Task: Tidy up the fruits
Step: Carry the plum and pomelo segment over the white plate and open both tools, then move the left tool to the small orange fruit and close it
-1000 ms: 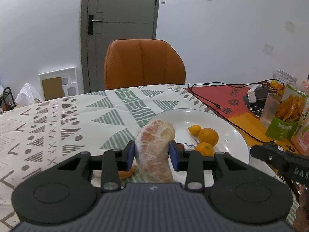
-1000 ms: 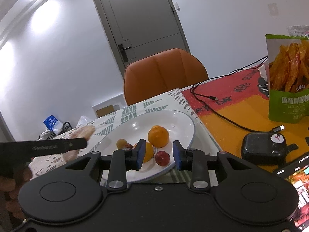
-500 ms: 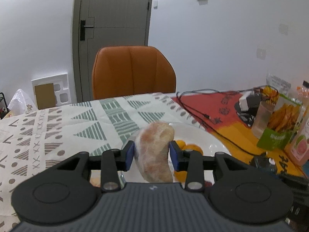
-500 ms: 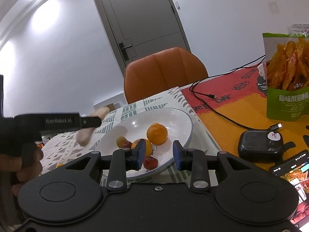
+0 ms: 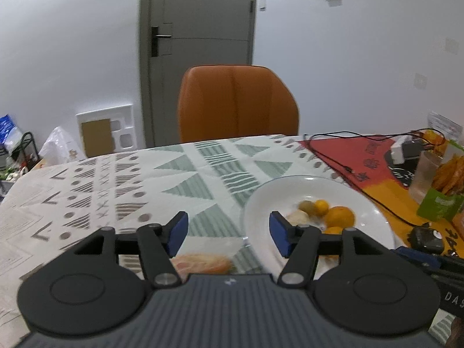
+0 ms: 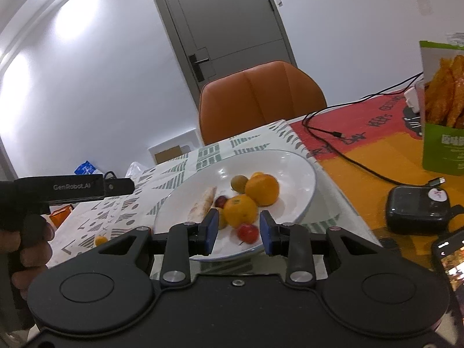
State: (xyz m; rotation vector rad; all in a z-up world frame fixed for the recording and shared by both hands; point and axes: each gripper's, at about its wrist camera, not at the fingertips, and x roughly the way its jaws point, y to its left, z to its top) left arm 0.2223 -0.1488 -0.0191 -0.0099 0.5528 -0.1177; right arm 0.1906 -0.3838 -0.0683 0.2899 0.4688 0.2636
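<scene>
A white plate (image 6: 301, 171) holds two oranges (image 6: 262, 190), a green-brown fruit (image 6: 239, 183), small red fruits (image 6: 248, 233) and a pale pomelo segment (image 6: 203, 203). My left gripper (image 5: 229, 232) is wide open and holds nothing, just left of the plate (image 5: 261, 203). It shows from the side (image 6: 127, 187) in the right wrist view, held by a hand. My right gripper (image 6: 237, 230) is open over the plate's near rim, apart from the fruit. A blurred pink-orange piece (image 5: 203, 262) lies on the cloth under the left gripper.
A small orange (image 6: 100, 240) and an orange packet (image 6: 61, 213) lie on the patterned cloth at the left. To the right are a black cable (image 6: 348, 159), a black box (image 6: 417, 210), a phone (image 6: 452, 261) and a green snack bag (image 6: 443, 101). An orange chair (image 5: 237, 104) stands behind.
My left gripper has opened and let go of the pomelo segment, which now lies in the plate. It has drawn back to the left. The right gripper has barely moved.
</scene>
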